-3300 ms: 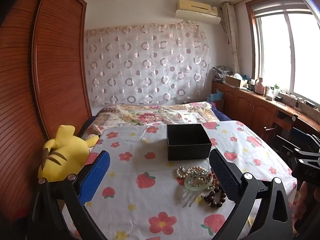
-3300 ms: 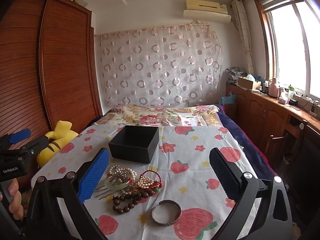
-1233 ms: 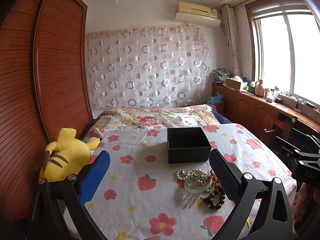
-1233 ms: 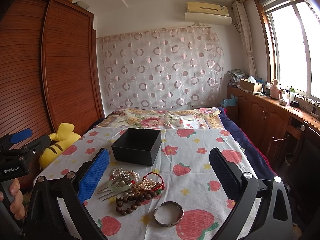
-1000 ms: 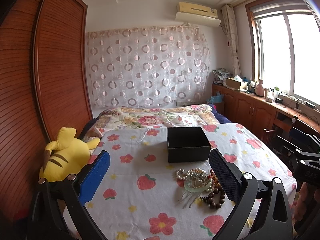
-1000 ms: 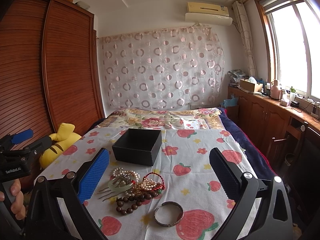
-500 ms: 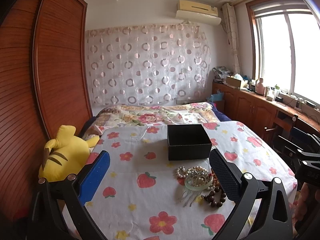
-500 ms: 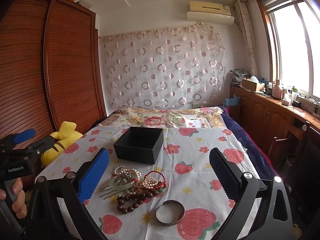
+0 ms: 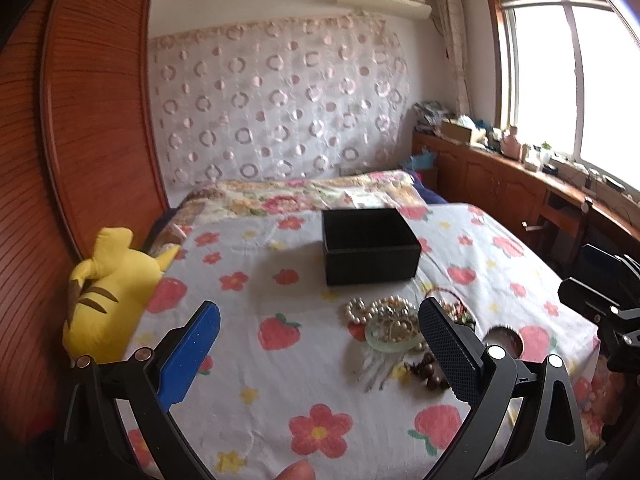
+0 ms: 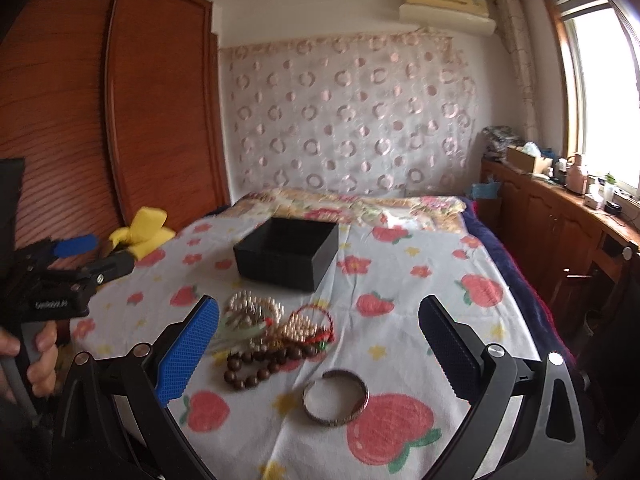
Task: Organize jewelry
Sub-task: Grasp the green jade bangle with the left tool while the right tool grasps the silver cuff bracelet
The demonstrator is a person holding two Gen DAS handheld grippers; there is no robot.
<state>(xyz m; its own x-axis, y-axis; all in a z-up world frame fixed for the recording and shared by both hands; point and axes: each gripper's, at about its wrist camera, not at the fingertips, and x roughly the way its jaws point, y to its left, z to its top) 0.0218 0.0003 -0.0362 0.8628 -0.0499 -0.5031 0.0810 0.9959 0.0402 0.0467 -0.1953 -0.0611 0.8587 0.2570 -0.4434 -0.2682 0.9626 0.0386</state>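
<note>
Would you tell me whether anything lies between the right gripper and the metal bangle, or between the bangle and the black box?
Nothing visible blocks the open right gripper from the metal bangle. Toward the black box, the wooden bead bracelet and the pearl pile lie slightly left of the straight line.

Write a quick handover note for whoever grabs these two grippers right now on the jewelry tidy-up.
Left gripper: jaws open, holding nothing, above the bed sheet to the left of the jewelry.
Right gripper: jaws open, holding nothing, hovering over the jewelry.
Black box: open, on the sheet behind the pile; it looks empty from what shows.
Jewelry pile: pearl strands, a pale green comb, a red bracelet and dark wooden beads, tangled together.
Metal bangle: lies apart, nearest the right gripper.
Done: nothing is boxed yet.
Left: every piece goes into the box; the bangle looks like the easiest start.
</note>
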